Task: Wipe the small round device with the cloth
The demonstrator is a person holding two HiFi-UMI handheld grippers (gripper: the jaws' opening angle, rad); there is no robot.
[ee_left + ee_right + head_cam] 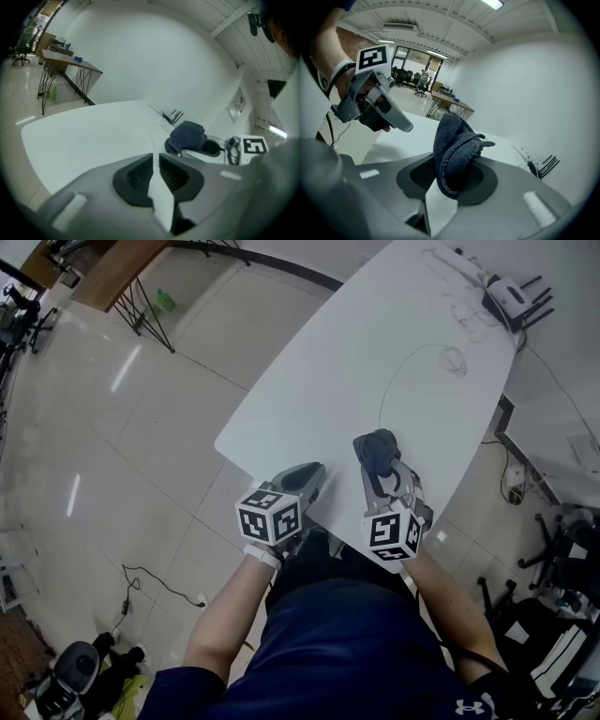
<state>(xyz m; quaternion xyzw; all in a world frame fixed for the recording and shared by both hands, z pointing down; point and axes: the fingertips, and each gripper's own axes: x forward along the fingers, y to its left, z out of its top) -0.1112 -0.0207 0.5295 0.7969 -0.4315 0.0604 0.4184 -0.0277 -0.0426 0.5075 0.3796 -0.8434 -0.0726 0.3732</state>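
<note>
The wipe itself is not yet begun; this is the approach, with the wiping tool in hand and the target out of reach. The right gripper (452,179) is clamped on a dark cloth (454,145), which is bunched between the pads and stands up out of the jaws in a folded lump. The left gripper (155,161) is all but closed, with only a thin slit between its pads and nothing in it. In the head view both grippers sit low over the near edge of the white counter (328,362), side by side and close to the person's body.

The likeliest target is a small pale round thing (453,360) toward the far end of the counter, at the end of a thin looping cable (394,381) and not far from a router (511,298) with antennas. It is too small here to be sure of its shape. It lies well apart from both grippers, with bare counter between.

The next move, as I judge it, calls for carrying the cloth forward across the counter and tilting the right gripper so that the cloth's free fold, not the jaw tips, meets the device. The device looks light and is tethered by its cable, so it may slide under the rubbing. The left gripper would need to open and steady it, or pin it from the side, before the cloth presses down.
</note>
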